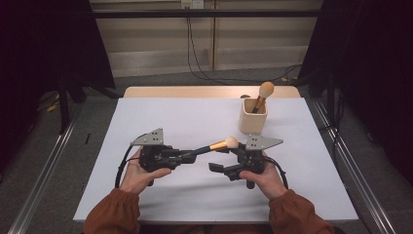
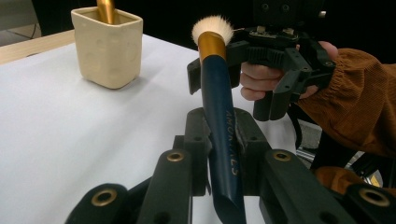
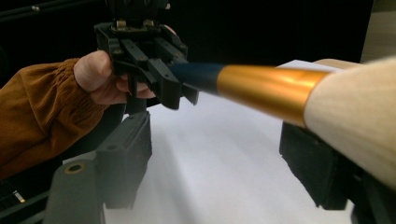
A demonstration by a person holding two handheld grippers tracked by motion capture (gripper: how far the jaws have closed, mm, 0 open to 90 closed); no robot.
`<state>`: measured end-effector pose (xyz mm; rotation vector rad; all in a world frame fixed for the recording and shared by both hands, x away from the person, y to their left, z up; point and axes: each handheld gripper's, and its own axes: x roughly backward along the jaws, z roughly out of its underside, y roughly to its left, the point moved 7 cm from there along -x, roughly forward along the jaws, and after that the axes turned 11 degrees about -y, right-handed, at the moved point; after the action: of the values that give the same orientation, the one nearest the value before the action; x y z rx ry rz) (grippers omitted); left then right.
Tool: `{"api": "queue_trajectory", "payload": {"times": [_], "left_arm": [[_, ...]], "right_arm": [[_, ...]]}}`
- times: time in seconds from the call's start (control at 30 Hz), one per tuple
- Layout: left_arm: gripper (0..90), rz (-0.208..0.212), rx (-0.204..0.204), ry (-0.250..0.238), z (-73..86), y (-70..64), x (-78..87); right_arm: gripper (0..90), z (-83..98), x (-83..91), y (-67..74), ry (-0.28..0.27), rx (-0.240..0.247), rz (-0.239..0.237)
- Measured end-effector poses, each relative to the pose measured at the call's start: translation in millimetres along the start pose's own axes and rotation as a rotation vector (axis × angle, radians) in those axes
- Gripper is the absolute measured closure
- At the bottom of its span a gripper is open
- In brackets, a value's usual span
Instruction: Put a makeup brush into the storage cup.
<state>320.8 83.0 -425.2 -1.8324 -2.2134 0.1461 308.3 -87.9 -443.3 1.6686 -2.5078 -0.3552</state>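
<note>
The person's forearms in rust-orange sleeves [image 1: 113, 214] enter from the near edge of the white table [image 1: 160, 117]. The left gripper [image 1: 181, 157] has its jaws clamped on the dark blue handle of a makeup brush [image 1: 214, 146]. The brush is held clear of the table surface, between the two grippers at the table's near middle. In the left gripper view the brush [image 2: 215, 93] runs up and away from the jaws: glossy navy handle with faint gold lettering, gold metal ferrule, short cream-white bristle head. The right gripper [image 1: 234, 152] sits at the bristle end; in the right gripper view its jaws stand apart on either side of the ferrule [image 3: 261, 88], pads not pressing on it. A cream square holder [image 1: 253, 116] stands at the far right of the table, well apart, with a second brush [image 1: 263, 93] upright inside.
</note>
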Motion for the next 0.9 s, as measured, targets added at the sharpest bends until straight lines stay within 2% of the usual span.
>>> {"api": "queue_trajectory", "payload": {"times": [0.17,0.53,0.77,0.9], "left_arm": [[78.5,0.004,-0.005,0.002,2.8,-0.1,-3.1],[78.5,0.006,-0.006,-0.003,5.7,-0.8,-5.3],[78.4,0.018,-0.032,-0.015,9.5,-1.1,-8.6],[78.4,0.015,-0.046,-0.024,11.9,-0.9,-10.7]], "right_arm": [[38.2,-2.5,0.9,-0.2,-0.022,-0.015,-0.004],[40.1,-3.7,2.3,-2.4,-0.03,-0.034,0.002],[41.3,-5.7,3.5,-4.5,-0.046,-0.063,0.008],[46.1,-7.7,4.9,-6.2,-0.063,-0.079,0.007]]}}
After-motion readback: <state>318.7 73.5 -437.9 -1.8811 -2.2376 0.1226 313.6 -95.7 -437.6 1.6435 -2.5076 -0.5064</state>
